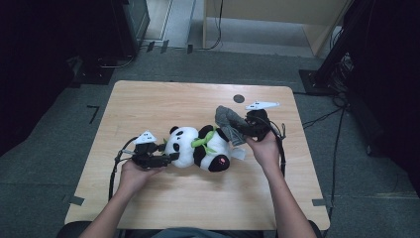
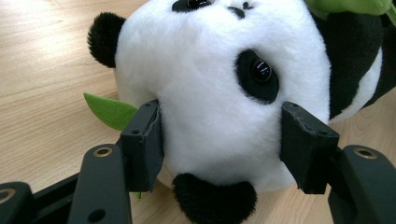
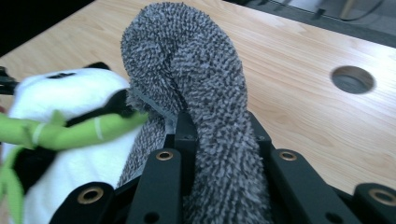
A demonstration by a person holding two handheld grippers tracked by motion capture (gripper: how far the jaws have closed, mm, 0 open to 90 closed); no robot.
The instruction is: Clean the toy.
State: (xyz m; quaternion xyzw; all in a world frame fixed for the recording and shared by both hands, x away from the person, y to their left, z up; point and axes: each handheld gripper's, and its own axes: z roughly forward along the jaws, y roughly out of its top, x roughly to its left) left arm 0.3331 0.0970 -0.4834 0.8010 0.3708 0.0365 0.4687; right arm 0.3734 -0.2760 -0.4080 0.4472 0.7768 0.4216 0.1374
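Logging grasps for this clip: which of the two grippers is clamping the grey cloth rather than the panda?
The right gripper, shut on the fuzzy grey cloth; the left gripper straddles the panda's head instead.

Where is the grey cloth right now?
In the high view the grey cloth sits right of centre, pinched in the right gripper against the panda toy, just below the table's round hole.

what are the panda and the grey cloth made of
Panda: soft plush, short fuzzy pile, glossy eyes that look like plastic. Grey cloth: looks like looped terry or microfibre, nubby matte surface, folding limply between the right gripper jaws.
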